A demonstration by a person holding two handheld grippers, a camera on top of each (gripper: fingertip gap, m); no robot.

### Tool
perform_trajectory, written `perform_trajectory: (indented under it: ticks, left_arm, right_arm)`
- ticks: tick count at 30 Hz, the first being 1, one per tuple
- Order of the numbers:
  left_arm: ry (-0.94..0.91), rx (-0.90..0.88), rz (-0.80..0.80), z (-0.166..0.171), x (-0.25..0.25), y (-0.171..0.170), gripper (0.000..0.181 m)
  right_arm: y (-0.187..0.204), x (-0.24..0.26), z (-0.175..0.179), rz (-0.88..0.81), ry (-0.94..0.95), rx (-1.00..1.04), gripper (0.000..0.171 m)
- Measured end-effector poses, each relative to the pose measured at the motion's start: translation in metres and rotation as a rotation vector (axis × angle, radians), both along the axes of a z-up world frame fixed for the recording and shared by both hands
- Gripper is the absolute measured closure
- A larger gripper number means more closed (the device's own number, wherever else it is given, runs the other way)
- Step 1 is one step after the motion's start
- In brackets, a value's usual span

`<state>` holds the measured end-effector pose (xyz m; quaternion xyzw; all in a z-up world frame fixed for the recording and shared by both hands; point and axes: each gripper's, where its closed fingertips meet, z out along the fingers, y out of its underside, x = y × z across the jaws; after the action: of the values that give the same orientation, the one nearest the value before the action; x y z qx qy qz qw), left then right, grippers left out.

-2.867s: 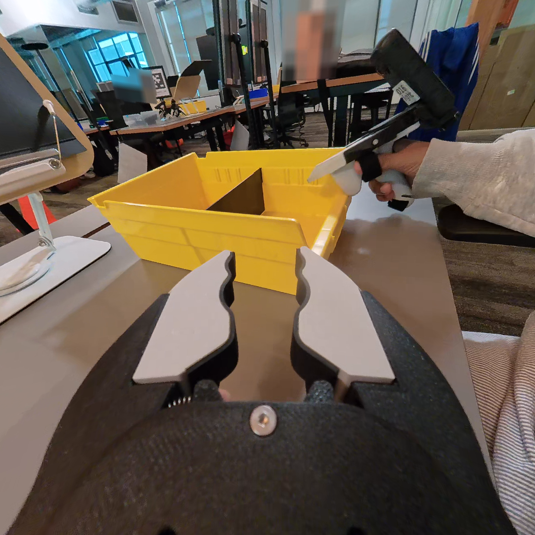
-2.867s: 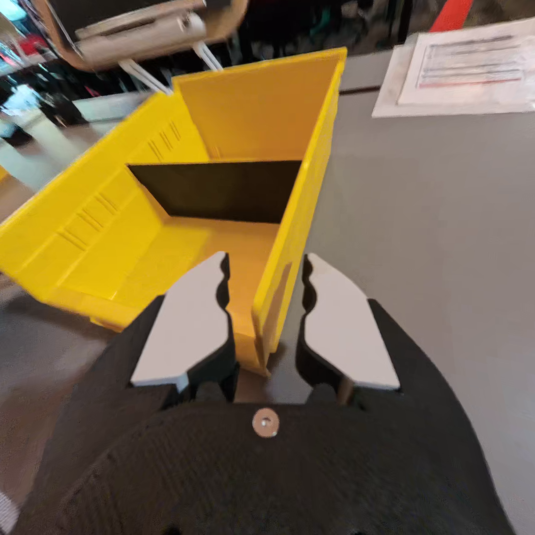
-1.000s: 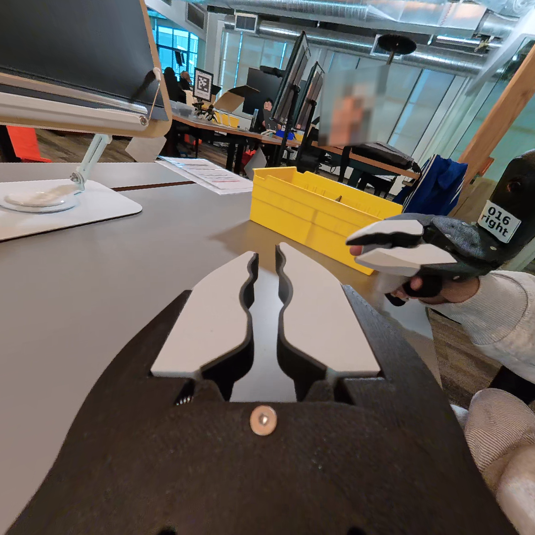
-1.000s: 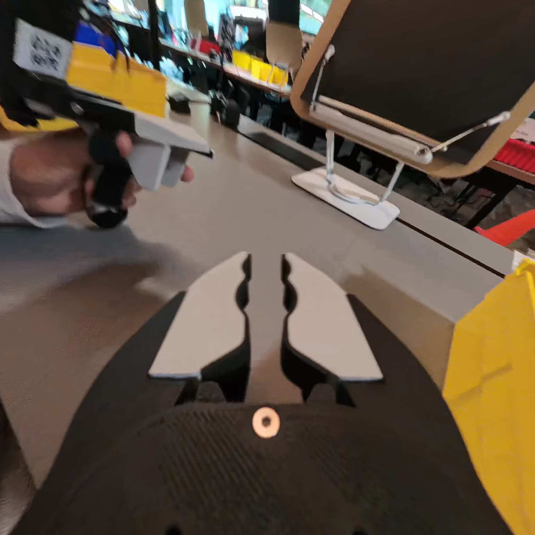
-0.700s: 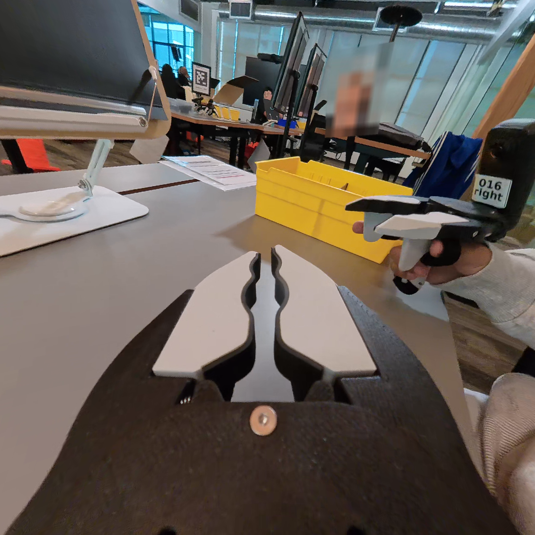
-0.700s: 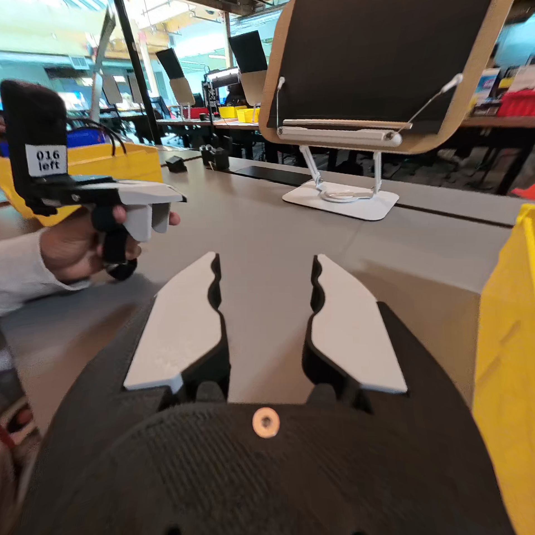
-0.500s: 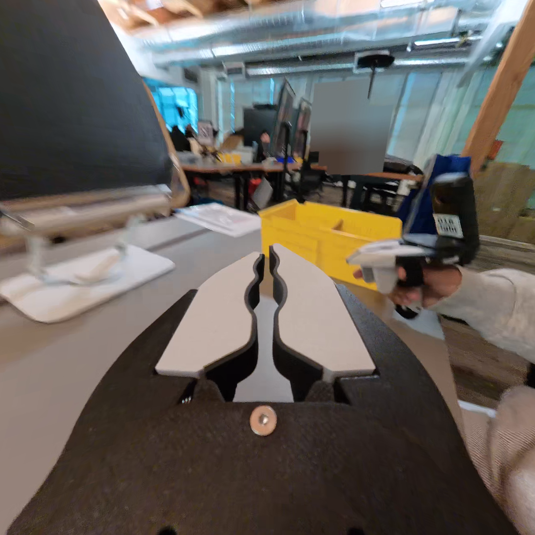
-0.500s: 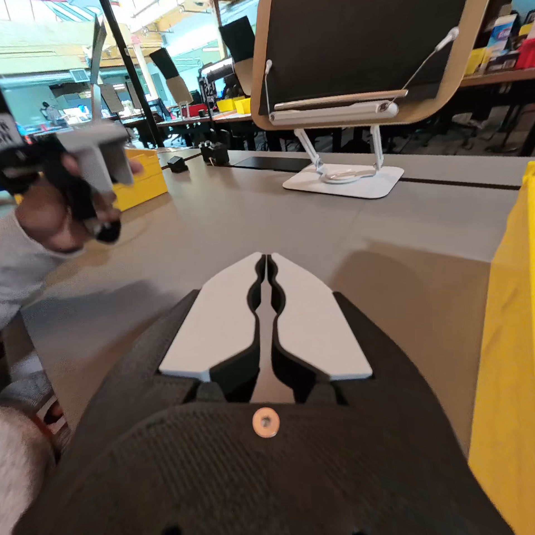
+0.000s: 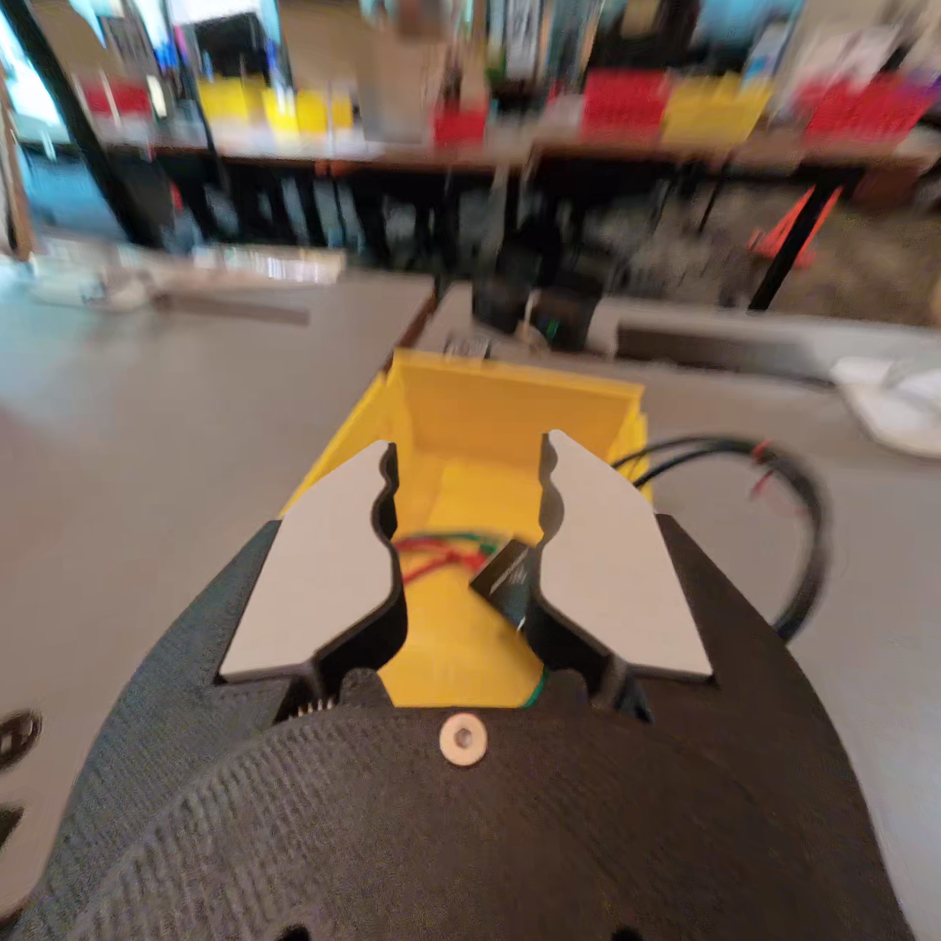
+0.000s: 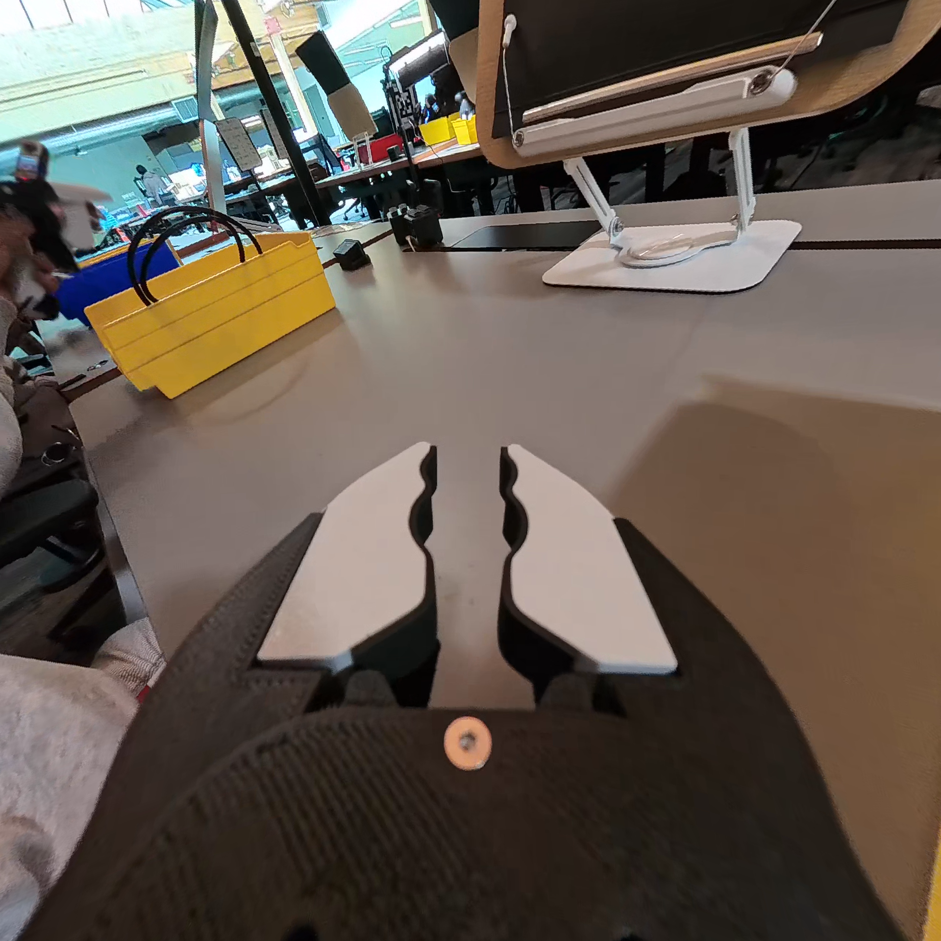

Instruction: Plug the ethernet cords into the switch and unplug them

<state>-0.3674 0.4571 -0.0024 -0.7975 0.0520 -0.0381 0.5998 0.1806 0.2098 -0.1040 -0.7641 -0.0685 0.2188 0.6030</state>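
Observation:
My left gripper (image 9: 467, 443) is open wide and hovers just above an open yellow bin (image 9: 514, 402); this view is blurred. In the bin lie red and green cords (image 9: 438, 552) and a small black box (image 9: 509, 578), just inside my right finger. A black cable (image 9: 799, 509) loops out of the bin's right side onto the table. My right gripper (image 10: 467, 448) is partly open and empty, low over the bare grey table (image 10: 509, 366). The same yellow bin (image 10: 214, 315) with its black cable loops (image 10: 188, 239) stands far off to its left.
A white tablet stand (image 10: 672, 254) holding a dark board stands at the back right. Small black blocks (image 10: 417, 224) sit by the table's far seam. A blue bin (image 10: 112, 275) is behind the yellow one. A person's sleeve (image 10: 56, 723) is at lower left.
My left gripper has swung round from the table to above the yellow bin and opened wide. My right gripper went from nearly shut to partly open and now points more to the left.

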Motion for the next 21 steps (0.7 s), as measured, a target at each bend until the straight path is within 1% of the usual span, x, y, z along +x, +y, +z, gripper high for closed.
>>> perform_trajectory:
  ticks: [1, 2, 3, 4, 5, 6, 7, 8, 9, 12, 14, 15, 17, 21]
  left_arm:
    - [-0.047, -0.104, -0.012, -0.023, -0.003, 0.003, 0.124]
    - [-0.182, -0.173, -0.075, -0.039, 0.005, 0.004, 0.129]
    - [-0.379, -0.203, -0.169, -0.045, 0.018, 0.004, 0.133]
    - [-0.603, -0.211, -0.268, -0.042, 0.029, 0.004, 0.133]
    - [-0.788, -0.217, -0.322, -0.040, 0.031, 0.004, 0.129]
    - [-0.866, -0.231, -0.313, -0.045, 0.025, 0.005, 0.121]
    - [-0.843, -0.241, -0.276, -0.054, 0.017, 0.006, 0.119]
    - [-0.781, -0.266, -0.236, -0.064, 0.010, 0.007, 0.120]
    - [-0.727, -0.303, -0.209, -0.073, 0.006, 0.006, 0.117]
    - [-0.631, -0.436, -0.172, -0.097, 0.005, 0.002, 0.105]
    - [-0.563, -0.539, -0.150, -0.117, 0.007, -0.002, 0.100]
    - [-0.559, -0.586, -0.162, -0.125, 0.011, -0.005, 0.097]
    - [-0.646, -0.632, -0.224, -0.132, 0.025, -0.007, 0.095]
    - [-0.937, -0.638, -0.383, -0.128, 0.057, -0.004, 0.087]
  right_arm:
    - [0.001, -0.001, -0.001, 0.002, -0.005, -0.004, 0.148]
    - [0.002, -0.002, -0.002, 0.006, -0.013, -0.009, 0.148]
    - [0.002, -0.004, -0.004, 0.010, -0.022, -0.014, 0.148]
    - [0.003, -0.005, -0.005, 0.014, -0.032, -0.019, 0.148]
    - [0.003, -0.005, -0.006, 0.016, -0.040, -0.023, 0.148]
    - [0.003, -0.006, -0.007, 0.017, -0.047, -0.024, 0.148]
    - [0.003, -0.006, -0.007, 0.016, -0.050, -0.024, 0.148]
    - [0.003, -0.006, -0.006, 0.014, -0.051, -0.022, 0.148]
    - [0.003, -0.006, -0.006, 0.012, -0.050, -0.020, 0.148]
    - [0.003, -0.004, -0.006, 0.009, -0.042, -0.022, 0.148]
    - [0.003, -0.004, -0.006, 0.009, -0.033, -0.024, 0.148]
    - [0.003, -0.003, -0.005, 0.008, -0.031, -0.022, 0.148]
    - [0.002, -0.003, -0.005, 0.005, -0.033, -0.018, 0.148]
    - [0.002, -0.004, -0.005, 0.005, -0.047, -0.020, 0.149]
